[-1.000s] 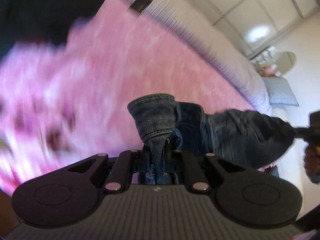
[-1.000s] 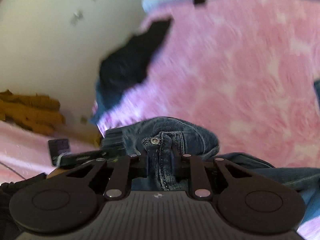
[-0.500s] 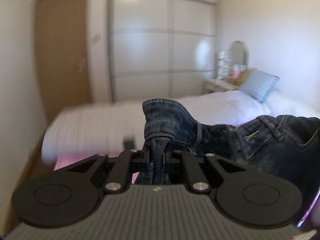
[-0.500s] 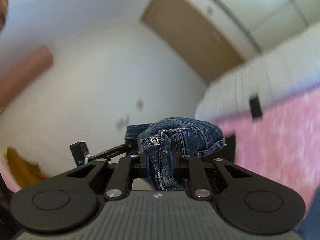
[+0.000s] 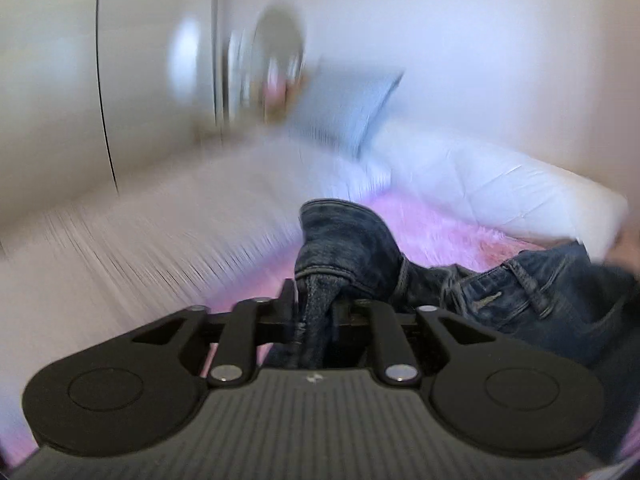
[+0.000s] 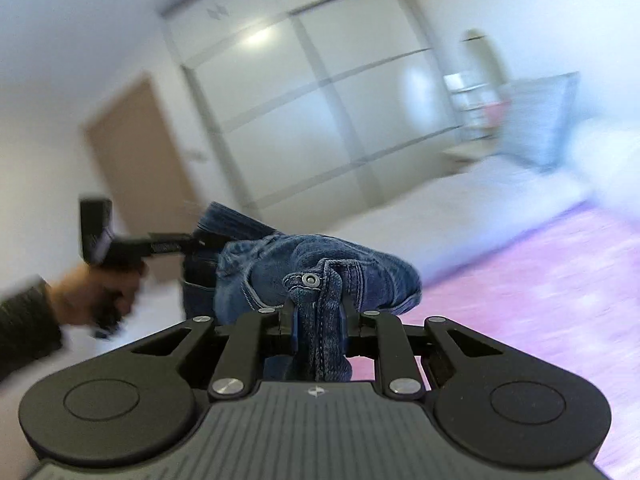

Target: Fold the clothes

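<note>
You had one pair of jeans [image 5: 532, 292] stretched above the pink blanket [image 5: 440, 228], its far edge open. Your left gripper [image 5: 314, 306] had just been opening, waistband denim between its jaws; your right gripper [image 6: 316, 316] clamped the button end.

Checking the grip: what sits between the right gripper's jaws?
A bunched fold of the jeans waistband, button showing, fills the right gripper; seen in the right wrist view.

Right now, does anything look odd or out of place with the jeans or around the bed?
Nothing stands out. The jeans hang bunched between the left tongs and the right tongs, above the pink blanket. The left jaws have just been opening a little, with denim between them. The blur hides fine detail.
</note>
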Demonstrator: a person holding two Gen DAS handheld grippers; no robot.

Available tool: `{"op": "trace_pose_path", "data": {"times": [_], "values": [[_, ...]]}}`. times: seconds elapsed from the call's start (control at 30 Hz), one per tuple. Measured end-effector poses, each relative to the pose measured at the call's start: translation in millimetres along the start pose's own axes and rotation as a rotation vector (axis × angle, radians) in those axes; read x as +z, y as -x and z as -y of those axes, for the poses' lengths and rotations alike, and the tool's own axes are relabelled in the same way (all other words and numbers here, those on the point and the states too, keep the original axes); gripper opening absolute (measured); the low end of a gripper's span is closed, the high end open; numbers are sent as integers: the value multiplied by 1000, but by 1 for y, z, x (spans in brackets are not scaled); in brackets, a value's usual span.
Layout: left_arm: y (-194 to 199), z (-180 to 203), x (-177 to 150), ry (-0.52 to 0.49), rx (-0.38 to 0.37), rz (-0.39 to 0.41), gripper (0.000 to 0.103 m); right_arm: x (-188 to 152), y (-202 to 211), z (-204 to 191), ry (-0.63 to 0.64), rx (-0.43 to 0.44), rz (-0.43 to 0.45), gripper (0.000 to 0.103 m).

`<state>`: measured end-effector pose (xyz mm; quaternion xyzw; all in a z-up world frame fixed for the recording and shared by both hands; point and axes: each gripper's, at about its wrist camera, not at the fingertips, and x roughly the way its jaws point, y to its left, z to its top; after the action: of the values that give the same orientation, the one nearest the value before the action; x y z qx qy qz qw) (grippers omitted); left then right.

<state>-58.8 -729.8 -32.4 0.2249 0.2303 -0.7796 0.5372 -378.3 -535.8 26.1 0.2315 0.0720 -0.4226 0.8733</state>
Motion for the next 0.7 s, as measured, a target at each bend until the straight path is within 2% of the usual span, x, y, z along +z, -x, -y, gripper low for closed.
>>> {"op": "trace_pose_path", "data": {"times": [0.03, 0.1, 0.13, 0.17, 0.23, 0.27, 0.33, 0.37, 0.43, 0.47, 0.57, 0.67, 0.7], "values": [[-36, 2, -8, 60, 2, -42, 31, -9, -19, 27, 46, -72, -18, 30], [-91, 3, -31, 165, 4, -118, 32, -38, -65, 80, 64, -200, -116, 46], [-106, 6, -50, 203, 6, -156, 34, -52, -84, 108, 28, -229, -181, 47], [-119, 9, -67, 237, 7, -194, 42, -68, -104, 136, -12, -248, -255, 47], [-133, 15, -100, 260, -2, -278, 51, -93, -127, 168, -28, -249, -334, 47], [-134, 18, -115, 245, 0, -316, 51, -101, -132, 181, -58, -243, -357, 50], [-138, 22, -144, 216, 6, -389, 51, -115, -141, 208, -121, -237, -394, 71], [-137, 24, -152, 204, 10, -410, 51, -123, -140, 222, -153, -250, -402, 73], [-139, 27, -167, 186, 18, -432, 53, -136, -139, 250, -211, -280, -418, 74], [-143, 27, -168, 177, 20, -436, 56, -141, -139, 264, -239, -298, -425, 74], [-158, 31, -167, 160, 19, -422, 56, -150, -142, 304, -316, -342, -432, 74], [-184, 40, -153, 146, -75, -370, 54, -150, -156, 321, -320, -365, -423, 74], [-194, 45, -147, 152, -130, -347, 54, -150, -164, 323, -311, -375, -423, 72]]}}
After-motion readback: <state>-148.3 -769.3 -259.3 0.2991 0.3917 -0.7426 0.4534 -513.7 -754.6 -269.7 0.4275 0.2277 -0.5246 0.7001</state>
